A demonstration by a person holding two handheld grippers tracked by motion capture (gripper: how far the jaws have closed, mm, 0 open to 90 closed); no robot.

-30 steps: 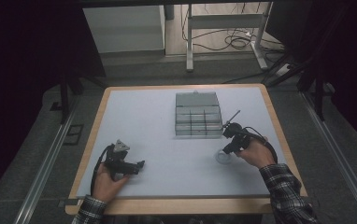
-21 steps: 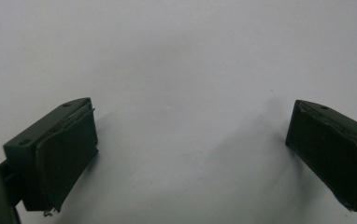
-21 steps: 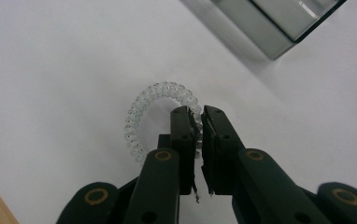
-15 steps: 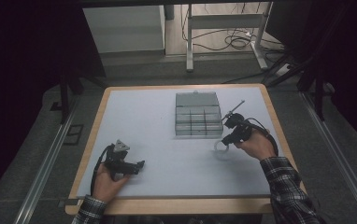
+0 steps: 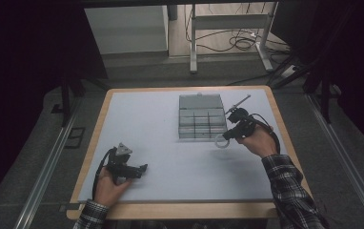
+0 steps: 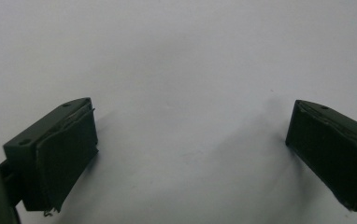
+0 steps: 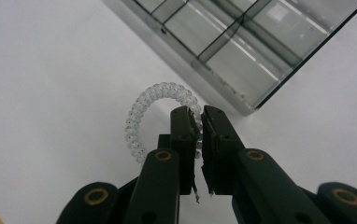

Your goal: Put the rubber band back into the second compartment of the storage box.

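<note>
Spanning most of the high view, the white table top (image 5: pixel 170 124) with its wooden rim carries everything I work on. Next in size, the clear compartment box (image 5: pixel 201 117) lies toward the far right of that surface, its lid laid back and its cells divided by thin walls; in the right gripper view its near corner (image 7: pixel 242 56) lies just beyond my jaws, and the cells seen there look bare. My left gripper (image 5: pixel 131 170) rests low on the near left part of the table, well apart from the box, its body lying level in my left hand (image 5: pixel 108 186). In the left gripper view its two black jaws stand spread wide, with plain white surface between their pads (image 6: pixel 69 158) and nothing touching them. My right gripper (image 5: pixel 224 138) sits just beside the box's near right corner, held in my right hand (image 5: pixel 256 140). Smallest of all, the clear spiral hair tie (image 7: pixel 155 109) hangs from that gripper: the jaws are pressed together on one side of the coil, pinching it, while the free part of the ring curves out to the left of the jaws. From above, the hair tie (image 5: pixel 220 142) shows as a pale ring just beside the box's front wall.
</note>
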